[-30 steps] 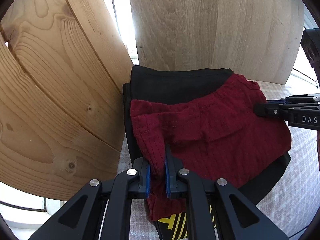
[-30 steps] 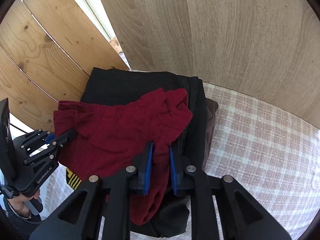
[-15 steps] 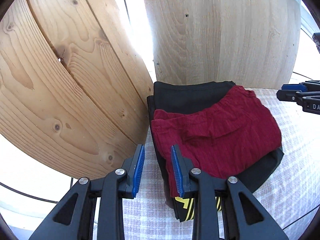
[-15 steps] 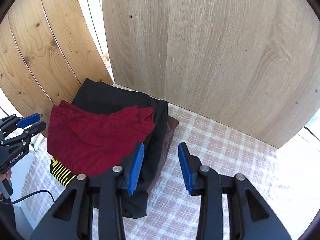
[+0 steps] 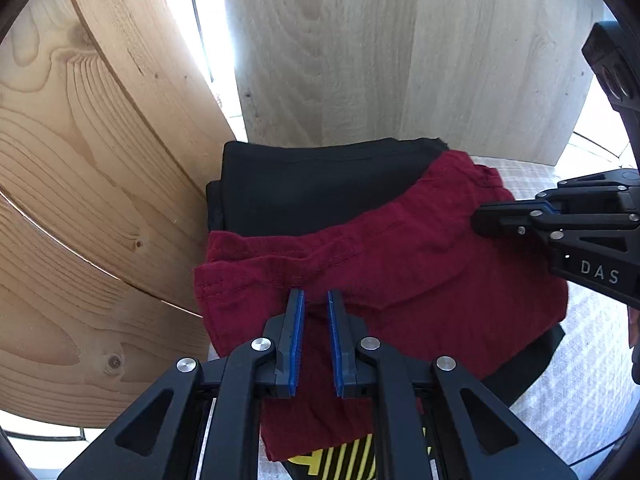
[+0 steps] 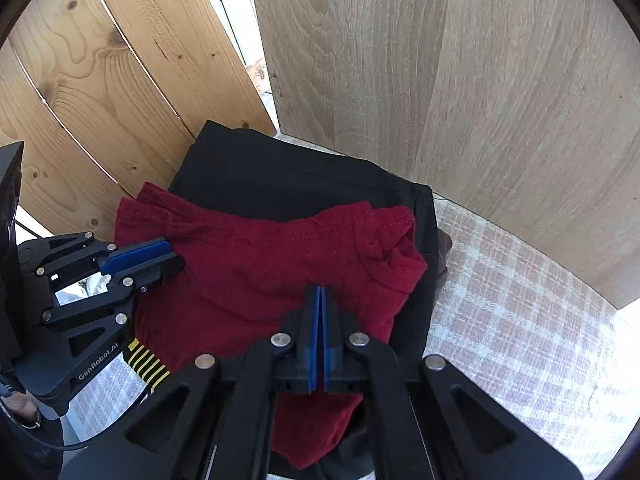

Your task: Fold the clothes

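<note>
A dark red garment (image 5: 400, 272) (image 6: 260, 272) lies folded on top of a folded black garment (image 5: 320, 188) (image 6: 280, 176). My left gripper (image 5: 316, 304) hovers low over the red garment's near left part, its blue pads a narrow gap apart with nothing clearly between them. In the right wrist view the left gripper (image 6: 176, 256) reaches in from the left onto the red cloth. My right gripper (image 6: 321, 292) is shut, pads touching, its tips resting on the red garment's near edge. From the left wrist view the right gripper (image 5: 476, 220) comes in from the right.
A black item with yellow stripes (image 5: 332, 460) (image 6: 146, 360) pokes out under the pile. The pile sits on a checked cloth (image 6: 500, 300), hemmed in by a pine slat wall (image 5: 100, 200) on the left and a pale wood panel (image 5: 400, 60) behind. A hand (image 6: 20, 408) holds the left gripper.
One second ago both grippers pinched the red garment; half a second ago both were open and drawn back. Now both are back over it, the right one shut, the left one narrowed.
</note>
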